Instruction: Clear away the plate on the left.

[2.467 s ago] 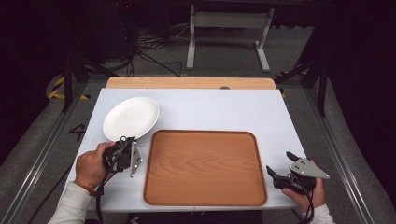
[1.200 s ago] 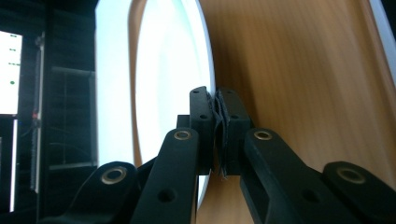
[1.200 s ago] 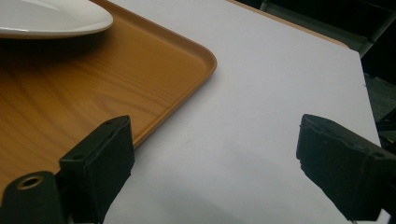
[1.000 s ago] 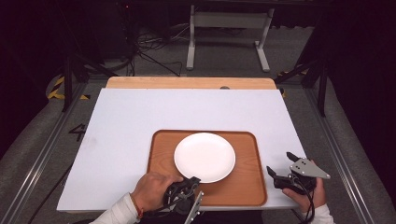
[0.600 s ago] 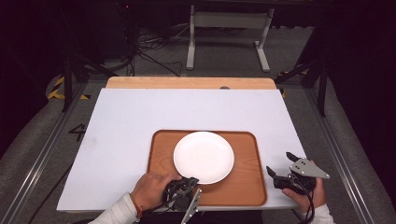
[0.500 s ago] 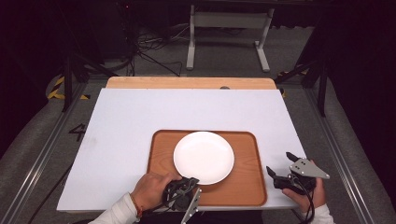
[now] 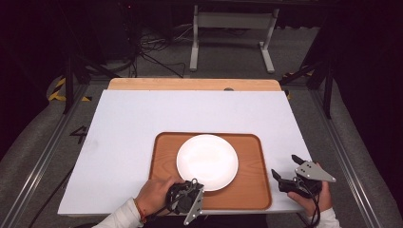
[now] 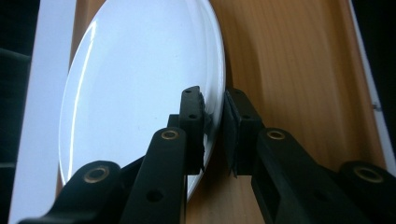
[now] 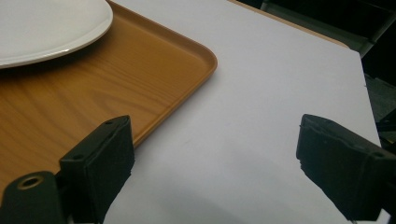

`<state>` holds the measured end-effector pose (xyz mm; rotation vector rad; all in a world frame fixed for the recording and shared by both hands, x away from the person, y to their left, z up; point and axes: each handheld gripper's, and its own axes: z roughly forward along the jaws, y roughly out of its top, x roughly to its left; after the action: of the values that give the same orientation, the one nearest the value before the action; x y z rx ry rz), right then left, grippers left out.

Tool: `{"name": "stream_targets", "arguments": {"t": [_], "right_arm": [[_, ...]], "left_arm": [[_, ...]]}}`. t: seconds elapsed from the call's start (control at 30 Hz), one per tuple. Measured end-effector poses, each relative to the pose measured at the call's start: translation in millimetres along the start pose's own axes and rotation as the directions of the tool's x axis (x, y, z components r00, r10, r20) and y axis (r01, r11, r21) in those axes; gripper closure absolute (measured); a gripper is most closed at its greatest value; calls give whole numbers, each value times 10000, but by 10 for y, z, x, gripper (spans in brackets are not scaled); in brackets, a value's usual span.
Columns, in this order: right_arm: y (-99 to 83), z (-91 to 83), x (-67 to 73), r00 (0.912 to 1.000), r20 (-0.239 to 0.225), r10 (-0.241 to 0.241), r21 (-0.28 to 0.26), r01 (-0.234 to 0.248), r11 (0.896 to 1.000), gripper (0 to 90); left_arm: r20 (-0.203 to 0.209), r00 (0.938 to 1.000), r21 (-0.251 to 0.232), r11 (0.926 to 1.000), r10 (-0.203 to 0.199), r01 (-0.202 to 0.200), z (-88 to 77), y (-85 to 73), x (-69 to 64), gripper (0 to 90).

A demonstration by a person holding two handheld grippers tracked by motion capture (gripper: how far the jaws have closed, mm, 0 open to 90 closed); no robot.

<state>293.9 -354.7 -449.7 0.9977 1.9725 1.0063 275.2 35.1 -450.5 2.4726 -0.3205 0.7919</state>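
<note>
Here the white plate (image 7: pixel 207 162) lies flat on the wooden tray (image 7: pixel 252 190), a little toward the tray's left half and close to its near edge, and the tray itself sits on the white surface (image 7: pixel 119 137) near the person's side. The left claw (image 7: pixel 190 192), held in the person's left hand (image 7: pixel 154 192), sits at the near rim of the plate, at the front edge of the tray. In the left gripper view the plate (image 8: pixel 140 84) runs between the two black jaws, one over its upper face and one beneath the rim against the tray (image 8: pixel 289 70). The jaws have just been opening a little with the rim between them; a thin gap shows beside the rim, so the pads no longer press on it. The right claw (image 7: pixel 287 173) rests in the person's right hand (image 7: pixel 316 199) at the near right corner of the surface, just beside the tray's right edge and well apart from the plate. In the right gripper view its jaws stand wide apart over the bare white surface (image 9: pixel 261 93), with nothing between them, and the tray's rounded corner (image 9: pixel 205 58) lies to their left.
</note>
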Motion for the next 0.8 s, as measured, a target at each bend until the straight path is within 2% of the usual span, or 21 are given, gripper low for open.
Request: {"name": "stream_targets", "arguments": {"t": [0.07, 0.13, 0.17, 0.37, 0.53, 0.57, 0.7, 0.73, 0.8], "right_arm": [[1, 0, 3, 10000, -22, -41, 5, 41, 10000, 120], [4, -4, 6, 10000, -14, -44, -9, 44, 10000, 120], [5, -8, 4, 10000, -1, -38, -24, 38, 10000, 120], [4, -6, 5, 10000, -15, -52, -21, 52, 10000, 120], [4, -5, 5, 10000, -16, -43, -11, 43, 10000, 120], [3, -4, 5, 10000, -19, -27, -8, 27, 10000, 120], [5, 1, 15, 10000, -40, -63, 26, 63, 10000, 120], [5, 1, 15, 10000, -33, -60, 28, 60, 10000, 119], [4, 0, 13, 10000, -28, -53, 31, 53, 10000, 120]], "left_arm": [[243, 9995, -169, 9997, -181, 185, -1, -9, 17, 787], [304, 9992, -244, 9993, -274, 282, -8, -9, 18, 788], [509, 9978, -479, 9978, -426, 450, -25, -6, 27, 802], [613, 9958, -640, 9953, -682, 721, -66, -13, 57, 789], [646, 9914, -1174, 9858, -1135, 1205, -125, -36, 114, 778], [707, 9889, -1182, 9833, -1303, 1381, -142, -46, 125, 777], [654, 9873, -1350, 9791, -1445, 1522, -158, -61, 154, 770], [659, 9842, -1461, 9742, -1640, 1721, -168, -68, 163, 768], [607, 9827, -1499, 9717, -1751, 1824, -181, -72, 176, 760]]}}
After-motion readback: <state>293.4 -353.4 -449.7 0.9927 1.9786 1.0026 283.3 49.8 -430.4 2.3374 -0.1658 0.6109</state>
